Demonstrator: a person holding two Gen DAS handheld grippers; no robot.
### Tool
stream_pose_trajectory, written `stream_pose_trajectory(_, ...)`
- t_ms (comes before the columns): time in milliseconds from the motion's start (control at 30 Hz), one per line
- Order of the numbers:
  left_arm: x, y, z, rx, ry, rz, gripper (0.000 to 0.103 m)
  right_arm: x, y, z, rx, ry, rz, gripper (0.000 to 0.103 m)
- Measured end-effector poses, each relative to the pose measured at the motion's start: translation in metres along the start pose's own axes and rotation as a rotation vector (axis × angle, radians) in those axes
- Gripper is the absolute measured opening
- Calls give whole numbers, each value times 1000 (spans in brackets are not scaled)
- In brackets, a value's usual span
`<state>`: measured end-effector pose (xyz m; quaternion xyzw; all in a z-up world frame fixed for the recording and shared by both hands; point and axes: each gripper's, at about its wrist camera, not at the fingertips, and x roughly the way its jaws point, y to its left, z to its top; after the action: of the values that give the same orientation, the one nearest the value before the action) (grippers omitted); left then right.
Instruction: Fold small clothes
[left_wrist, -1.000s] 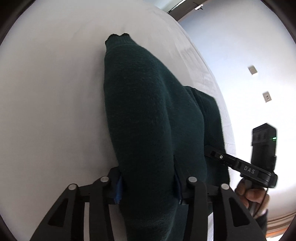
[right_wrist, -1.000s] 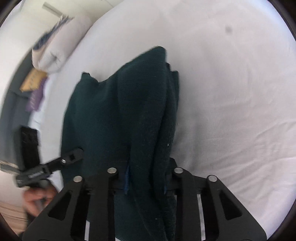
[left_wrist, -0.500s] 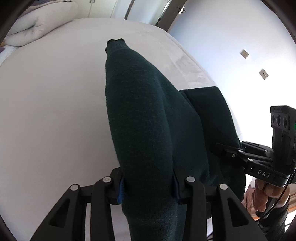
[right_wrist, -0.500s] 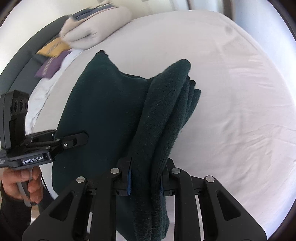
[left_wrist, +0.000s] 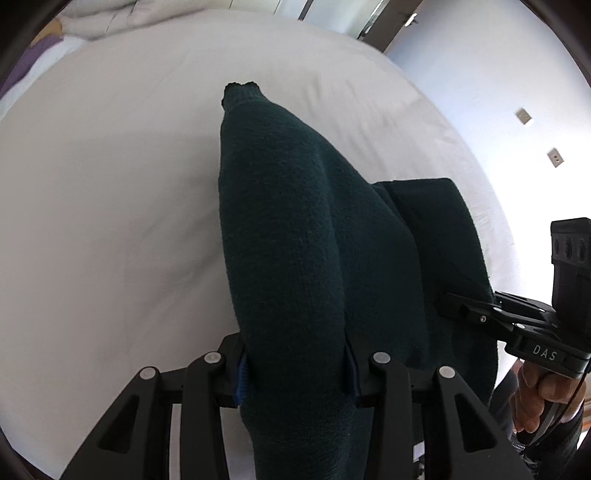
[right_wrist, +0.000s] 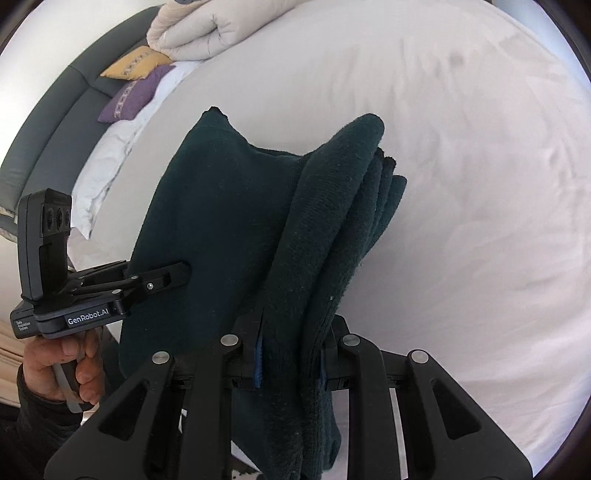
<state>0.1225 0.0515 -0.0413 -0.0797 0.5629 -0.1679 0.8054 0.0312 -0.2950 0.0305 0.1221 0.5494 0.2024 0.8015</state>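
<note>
Dark green sweater (left_wrist: 303, 258) clamped in both the left gripper (left_wrist: 295, 365) and right gripper (right_wrist: 290, 354) above a white bed (right_wrist: 461, 221), pillows (right_wrist: 207, 29) far left, pale wall (left_wrist: 517, 74) right.

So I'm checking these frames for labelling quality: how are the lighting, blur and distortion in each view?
Left wrist view: strong fisheye curve bends the white bed, the wall at right is blown out, and the dark green sweater stays sharp in the left claw. Right wrist view: same curving, the far sheet looks smeared, and sweater texture near the right claw is crisp.
</note>
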Motion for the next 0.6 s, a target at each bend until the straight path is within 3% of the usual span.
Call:
stream_pose_trajectory(67, 9, 8, -5, -8, -6, 6, 48, 17, -6, -3, 7, 9, -35, 19)
stream_pose_trajectory(267, 16, 10, -11, 7, -34, 12, 58, 50, -27, -7, 65, 22, 1, 21)
stream_pose_trajectory(400, 22, 19, -9, -42, -42, -56, 62, 61, -48, -6, 101, 18, 75, 23)
stream_pose_trajectory(600, 20, 19, -17, -46, -95, -54, 65, 73, -73, -1, 123, -5, 146, 27)
